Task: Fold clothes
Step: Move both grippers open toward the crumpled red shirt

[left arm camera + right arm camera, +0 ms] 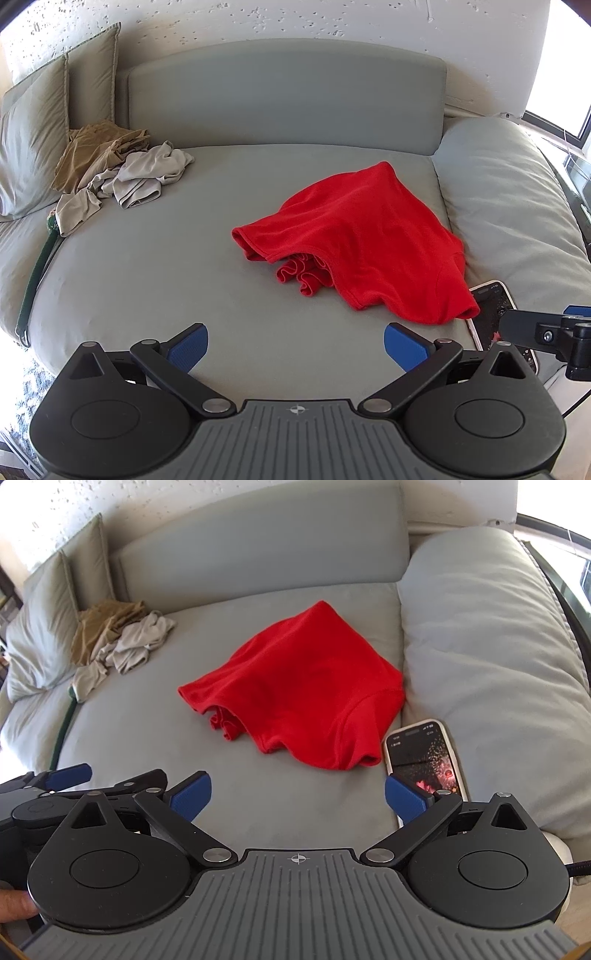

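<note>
So the red shirt (354, 240) sits in a rumpled heap in the middle of the sofa (155, 266) seat, near the right-hand cushion (506, 192), with its hem bunched up underneath on the near side. Both grippers hover over the front edge, well short of it. The left gripper (295, 345) has its fingers spread wide with nothing between them, and the right gripper (297, 794) is the same, wide open and empty.

My read is that the step here is getting hold of the shirt so it can be spread flat before any folding. To do that well, I'd go for two separate edges, not the middle of the lump: left one on the sleeve opening on the left, right one on the near hem corner. Pinch a single layer if possible (the tucked ruffles will want to come along). Then lift and pull apart.

Watch the phone (424, 753) lying just beside the shirt's right corner, it'd be easy to drag. The pile (122, 173) of beige clothes at the back left is well apart and can wait.
</note>
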